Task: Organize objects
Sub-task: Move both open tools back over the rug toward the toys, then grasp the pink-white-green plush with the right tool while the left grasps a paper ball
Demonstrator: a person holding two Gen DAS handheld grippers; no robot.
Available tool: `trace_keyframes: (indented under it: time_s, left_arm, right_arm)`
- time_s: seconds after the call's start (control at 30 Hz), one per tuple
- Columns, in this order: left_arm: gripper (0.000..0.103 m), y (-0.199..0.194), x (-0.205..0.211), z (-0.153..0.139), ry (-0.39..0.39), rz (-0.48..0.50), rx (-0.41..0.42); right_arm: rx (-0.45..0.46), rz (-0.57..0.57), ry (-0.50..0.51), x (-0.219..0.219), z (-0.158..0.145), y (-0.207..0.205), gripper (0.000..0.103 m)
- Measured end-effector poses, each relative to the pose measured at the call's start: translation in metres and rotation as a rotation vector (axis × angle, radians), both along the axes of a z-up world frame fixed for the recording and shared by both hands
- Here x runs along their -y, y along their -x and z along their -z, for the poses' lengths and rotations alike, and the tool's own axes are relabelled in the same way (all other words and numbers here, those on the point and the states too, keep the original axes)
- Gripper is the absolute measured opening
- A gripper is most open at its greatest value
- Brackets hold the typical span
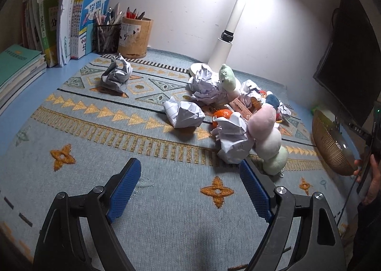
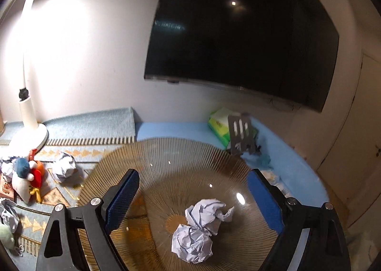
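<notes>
Your right gripper (image 2: 191, 196) hangs over the bowl (image 2: 166, 166), jaws spread, with two paper balls (image 2: 200, 230) lying inside. Your left gripper (image 1: 189, 179) is spread over the mat (image 1: 95, 128), near more paper (image 1: 184, 113).

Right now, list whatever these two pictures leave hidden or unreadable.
- Left wrist view: the items deep in the pile behind the crumpled paper and plush toy are covered by them.
- Left wrist view: the bowl is cut off by the dark monitor and a hand; its contents are hidden.
- Right wrist view: the green box label is blurred, partly behind a metal stand.
- Both views: book titles too small.
</notes>
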State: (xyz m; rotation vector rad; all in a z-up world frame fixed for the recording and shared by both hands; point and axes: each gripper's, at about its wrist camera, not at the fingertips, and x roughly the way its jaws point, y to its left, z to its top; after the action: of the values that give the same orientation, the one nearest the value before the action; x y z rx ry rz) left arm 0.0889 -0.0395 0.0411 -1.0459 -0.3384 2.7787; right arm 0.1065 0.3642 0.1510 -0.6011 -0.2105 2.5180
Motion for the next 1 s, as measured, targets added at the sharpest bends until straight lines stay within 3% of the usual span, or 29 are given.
trace_keyframes:
  time_s: [0.07, 0.1, 0.17, 0.23, 0.37, 0.5, 0.57, 0.7, 0.93, 1.0]
  left_arm:
    - [0.092, 0.003, -0.002, -0.002, 0.019, 0.027, -0.003]
    - [0.1, 0.006, -0.004, -0.003, 0.023, 0.04, -0.005]
    - [0.101, 0.012, -0.006, -0.003, 0.023, 0.058, -0.022]
    - [0.101, 0.022, -0.01, -0.001, 0.032, 0.063, -0.014]
    - [0.101, 0.034, -0.019, 0.006, 0.102, 0.079, -0.011]
    - [0.101, 0.039, -0.035, 0.009, 0.172, 0.152, -0.023]
    - [0.101, 0.042, -0.043, 0.011, 0.183, 0.206, -0.022]
    - [0.086, 0.051, -0.056, 0.014, 0.206, 0.303, -0.014]
    - [0.086, 0.074, -0.061, 0.021, 0.18, 0.374, 0.056]
    - [0.086, 0.078, -0.068, 0.024, 0.2, 0.377, 0.07]
  right_arm:
    - [-0.068, -0.109, -0.042, 0.05, -0.016, -0.018, 0.097]
    - [-0.092, -0.186, -0.022, 0.067, -0.018, -0.025, 0.101]
    - [-0.1, -0.352, 0.09, 0.099, -0.011, -0.034, 0.103]
    - [-0.056, -0.453, 0.169, 0.127, 0.006, -0.026, 0.103]
    - [0.001, -0.509, 0.136, 0.178, 0.044, -0.003, 0.103]
    - [0.15, -0.697, 0.258, 0.203, 0.076, 0.019, 0.101]
    - [0.218, -0.724, 0.228, 0.214, 0.091, 0.022, 0.091]
    - [0.339, -0.774, 0.172, 0.228, 0.114, 0.027, 0.076]
    - [0.421, -0.794, 0.12, 0.24, 0.121, 0.043, 0.071]
    - [0.45, -0.785, 0.117, 0.243, 0.127, 0.048, 0.059]
